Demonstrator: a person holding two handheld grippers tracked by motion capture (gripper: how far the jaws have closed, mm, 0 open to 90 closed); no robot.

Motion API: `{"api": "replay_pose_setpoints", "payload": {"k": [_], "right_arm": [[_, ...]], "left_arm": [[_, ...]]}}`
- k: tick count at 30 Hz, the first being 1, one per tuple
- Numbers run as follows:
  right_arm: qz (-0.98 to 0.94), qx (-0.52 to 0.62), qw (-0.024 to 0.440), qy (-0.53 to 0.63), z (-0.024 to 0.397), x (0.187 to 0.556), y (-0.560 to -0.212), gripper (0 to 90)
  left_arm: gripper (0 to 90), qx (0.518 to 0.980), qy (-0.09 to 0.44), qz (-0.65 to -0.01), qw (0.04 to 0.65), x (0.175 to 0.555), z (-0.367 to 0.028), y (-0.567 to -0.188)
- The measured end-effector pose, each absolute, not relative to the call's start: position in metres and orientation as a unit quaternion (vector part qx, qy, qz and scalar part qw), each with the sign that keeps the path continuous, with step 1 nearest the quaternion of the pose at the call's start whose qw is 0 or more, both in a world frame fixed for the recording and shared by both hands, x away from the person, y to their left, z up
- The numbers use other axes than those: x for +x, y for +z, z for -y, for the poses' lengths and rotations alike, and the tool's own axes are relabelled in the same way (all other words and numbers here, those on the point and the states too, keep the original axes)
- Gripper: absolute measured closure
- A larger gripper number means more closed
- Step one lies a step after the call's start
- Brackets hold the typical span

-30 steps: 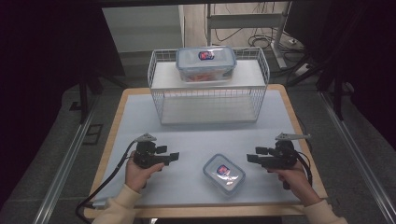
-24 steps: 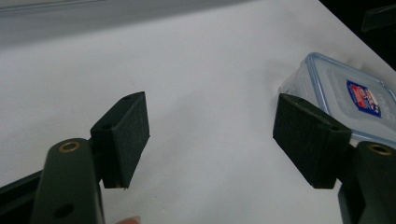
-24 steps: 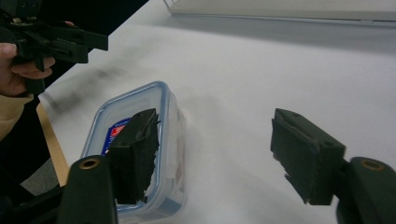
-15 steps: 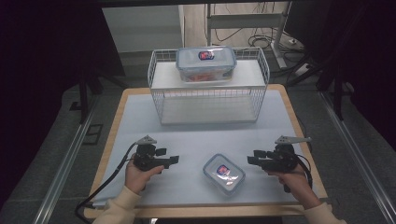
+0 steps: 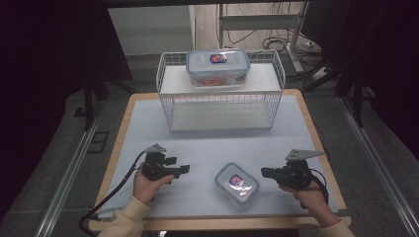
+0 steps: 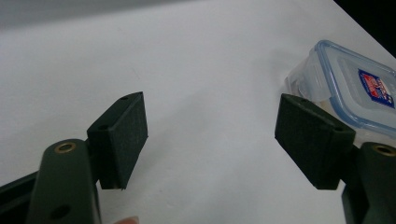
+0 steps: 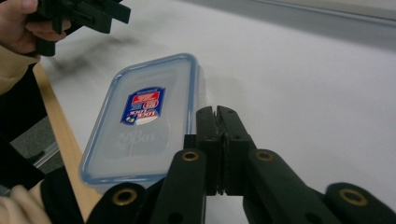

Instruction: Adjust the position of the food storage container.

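Small lidded container (image 5: 237,183) sits flat on the surface (image 5: 207,148) at 6 o'clock, between both hands, so either can reach it. Left gripper (image 5: 182,169) at its 9 o'clock, jaws wide open, likely lining up a grab. Right gripper (image 5: 265,173) at 3 o'clock: jaws have just been closing, now shut with nothing between them, beside the lid edge. Second container (image 5: 218,66) is parked on the wire rack (image 5: 220,106) at 12 o'clock.

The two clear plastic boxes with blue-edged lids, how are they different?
The clear plastic box near the grippers is smaller and sits low on the white table mat; the bigger clear box sits up on the white wire rack. The bigger one shows something orange inside; the smaller looks empty. Both have red-and-blue lid stickers.
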State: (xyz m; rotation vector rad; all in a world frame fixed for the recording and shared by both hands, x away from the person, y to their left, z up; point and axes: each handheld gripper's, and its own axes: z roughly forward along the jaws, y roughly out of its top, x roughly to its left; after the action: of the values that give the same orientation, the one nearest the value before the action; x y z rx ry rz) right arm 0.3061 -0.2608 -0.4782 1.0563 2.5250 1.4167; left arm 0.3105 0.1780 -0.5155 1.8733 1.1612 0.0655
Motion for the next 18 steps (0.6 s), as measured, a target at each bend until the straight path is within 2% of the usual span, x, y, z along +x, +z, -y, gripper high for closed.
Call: {"api": "replay_pose_setpoints", "payload": {"k": [12,18], "right_arm": [[-0.847,0.311,-0.008,0.432,0.262,0.254,-0.496,89.3],[-0.865,0.299,-0.024,0.403,0.243,0.251,-0.513,89.3]], "left_arm": [[25.7,0.760,0.027,-0.468,0.450,0.311,-0.176,-0.515],[25.6,0.760,0.027,-0.470,0.449,0.313,-0.176,-0.516]]}}
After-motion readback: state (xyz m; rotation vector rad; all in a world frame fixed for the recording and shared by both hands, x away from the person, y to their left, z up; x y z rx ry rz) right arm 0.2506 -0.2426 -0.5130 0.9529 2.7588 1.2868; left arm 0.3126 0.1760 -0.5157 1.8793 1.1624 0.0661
